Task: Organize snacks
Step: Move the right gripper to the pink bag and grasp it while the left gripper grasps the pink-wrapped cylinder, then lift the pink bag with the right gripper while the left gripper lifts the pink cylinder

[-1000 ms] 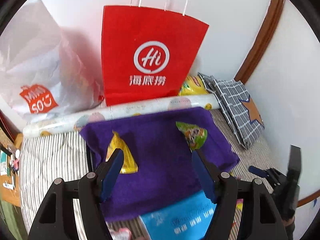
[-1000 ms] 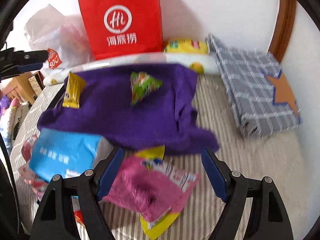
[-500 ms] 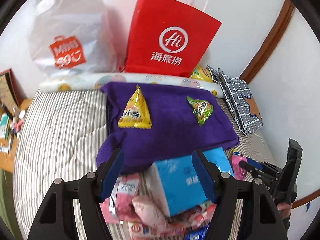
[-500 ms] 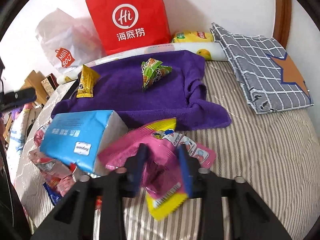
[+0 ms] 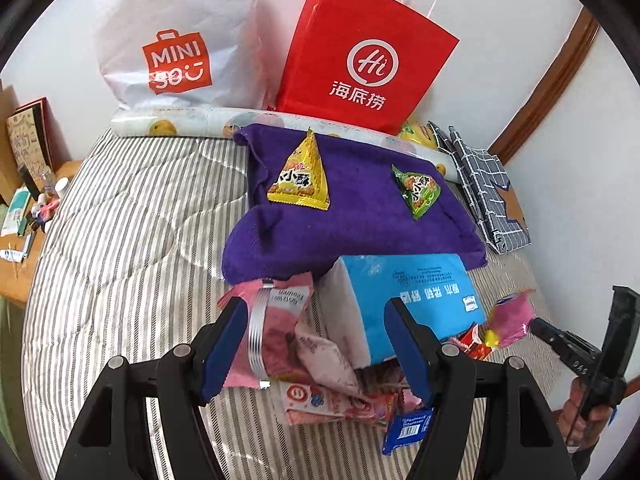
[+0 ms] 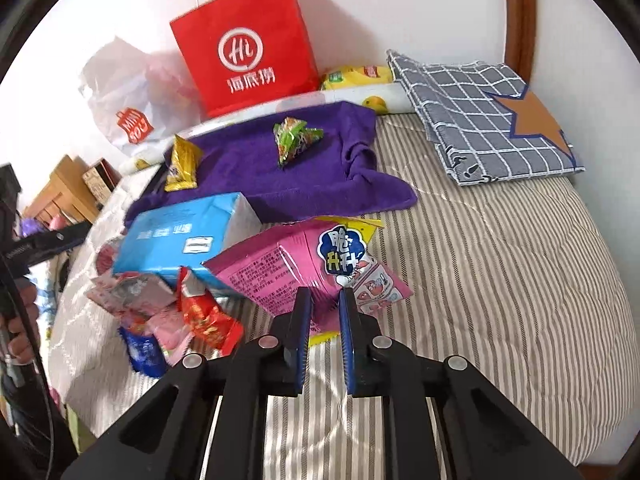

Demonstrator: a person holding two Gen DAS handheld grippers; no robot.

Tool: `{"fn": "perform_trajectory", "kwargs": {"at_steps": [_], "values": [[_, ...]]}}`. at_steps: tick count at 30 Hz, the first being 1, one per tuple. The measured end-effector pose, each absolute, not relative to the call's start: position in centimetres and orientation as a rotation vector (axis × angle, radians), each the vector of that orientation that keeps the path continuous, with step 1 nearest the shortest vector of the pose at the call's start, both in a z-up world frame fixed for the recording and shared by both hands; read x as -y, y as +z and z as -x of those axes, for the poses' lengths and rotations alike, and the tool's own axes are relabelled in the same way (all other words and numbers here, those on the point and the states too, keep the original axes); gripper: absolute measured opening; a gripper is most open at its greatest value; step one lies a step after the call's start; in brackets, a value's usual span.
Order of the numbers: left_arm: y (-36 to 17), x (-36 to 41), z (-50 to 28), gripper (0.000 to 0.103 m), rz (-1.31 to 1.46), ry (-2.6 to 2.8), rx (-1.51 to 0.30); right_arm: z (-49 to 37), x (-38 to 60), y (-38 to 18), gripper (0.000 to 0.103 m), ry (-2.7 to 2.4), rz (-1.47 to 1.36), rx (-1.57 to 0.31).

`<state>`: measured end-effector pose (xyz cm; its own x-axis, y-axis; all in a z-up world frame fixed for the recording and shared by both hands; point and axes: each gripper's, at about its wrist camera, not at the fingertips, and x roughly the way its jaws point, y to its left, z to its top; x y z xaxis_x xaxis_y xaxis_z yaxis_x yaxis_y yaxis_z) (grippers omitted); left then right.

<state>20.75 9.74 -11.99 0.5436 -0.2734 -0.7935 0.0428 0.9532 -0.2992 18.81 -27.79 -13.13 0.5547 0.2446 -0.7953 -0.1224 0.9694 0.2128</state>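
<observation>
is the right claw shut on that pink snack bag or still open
Shut: the right claw pinches the pink snack bag's lower edge between nearly closed fingers.

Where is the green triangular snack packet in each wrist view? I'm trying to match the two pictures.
Left wrist view: green triangular snack packet right of centre, on the purple towel's right side.
Right wrist view: packet upper centre, on the towel.
Shared landmark: red paper bag behind the towel.

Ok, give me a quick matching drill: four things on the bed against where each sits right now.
1. yellow triangular snack packet
2. pink snack bag
3. red paper bag
4. blue tissue pack

a. standing against the wall
b. pinched in the right gripper
c. on the purple towel
d. beside the towel's front edge

Pairs: 1-c, 2-b, 3-a, 4-d
</observation>
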Motion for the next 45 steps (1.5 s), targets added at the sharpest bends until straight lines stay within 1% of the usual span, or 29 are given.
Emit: {"fn": "perform_trajectory", "kwargs": {"at_steps": [3,5,6,7,8,9,10,13,18,22,25,26,28,29,31,33,41,42,44,45], "values": [[-12.3,-9.9,-20.5,0.069,0.268,-0.190,-0.987,-18.7,27.7,-12.7,0.010,0.214,-0.126,-0.941],[-12.3,-10.0,-20.3,0.069,0.270,-0.188,-0.986,-18.9,27.5,-12.6,0.013,0.214,-0.109,-0.923],[-12.3,-10.1,-20.2,0.069,0.272,-0.187,-0.984,-19.2,27.3,-12.7,0.030,0.226,-0.100,-0.934],[-12.4,-10.2,-20.1,0.069,0.273,-0.188,-0.982,-19.4,27.2,-12.8,0.043,0.235,-0.095,-0.936],[-12.4,-10.3,-20.0,0.069,0.274,-0.188,-0.983,-19.6,27.1,-12.9,0.067,0.241,-0.089,-0.925],[-12.5,-10.4,-19.9,0.069,0.275,-0.185,-0.984,-19.8,27.0,-13.0,0.079,0.230,-0.077,-0.898],[-12.5,-10.5,-19.8,0.069,0.277,-0.182,-0.985,-20.1,26.9,-13.2,0.081,0.207,-0.060,-0.873],[-12.7,-10.9,-19.7,0.069,0.280,-0.173,-0.989,-21.5,26.8,-14.3,0.082,0.191,-0.053,-0.880],[-12.9,-11.9,-19.3,0.069,0.290,-0.155,-0.993,-24.1,26.1,-17.5,0.083,0.223,-0.082,-0.979],[-13.2,-12.5,-19.1,0.069,0.288,-0.145,-0.996,-24.9,25.2,-18.6,0.087,0.193,-0.037,-0.966],[-13.8,-12.5,-19.2,0.069,0.282,-0.144,-1.012,-25.6,25.0,-19.3,0.087,0.209,-0.050,-0.972],[-14.0,-12.4,-19.3,0.069,0.281,-0.145,-1.019,-26.0,24.8,-19.6,0.086,0.217,-0.048,-0.989],[-14.3,-12.2,-19.5,0.069,0.279,-0.153,-1.025,-26.1,24.6,-19.9,0.081,0.228,-0.041,-0.993],[-14.4,-12.2,-19.7,0.069,0.276,-0.154,-1.027,-26.0,24.6,-19.8,0.073,0.234,-0.042,-0.984],[-14.7,-12.1,-20.2,0.069,0.272,-0.153,-1.038,-25.6,24.8,-19.3,0.069,0.235,-0.048,-0.971],[-15.1,-12.2,-20.9,0.069,0.273,-0.141,-1.055,-24.9,25.2,-18.7,0.067,0.236,-0.067,-0.955],[-17.4,-12.2,-23.6,0.068,0.275,-0.097,-1.104,-21.8,27.4,-16.4,0.067,0.199,-0.132,-0.907],[-17.7,-12.1,-23.8,0.062,0.279,-0.105,-1.108,-21.4,27.7,-16.3,0.067,0.197,-0.145,-0.905],[-18.4,-11.4,-24.1,0.057,0.268,-0.117,-1.131,-20.9,27.8,-16.2,0.067,0.193,-0.149,-0.907],[-18.8,-10.9,-24.3,0.057,0.245,-0.119,-1.146,-20.7,27.8,-16.2,0.067,0.187,-0.147,-0.908]]}}
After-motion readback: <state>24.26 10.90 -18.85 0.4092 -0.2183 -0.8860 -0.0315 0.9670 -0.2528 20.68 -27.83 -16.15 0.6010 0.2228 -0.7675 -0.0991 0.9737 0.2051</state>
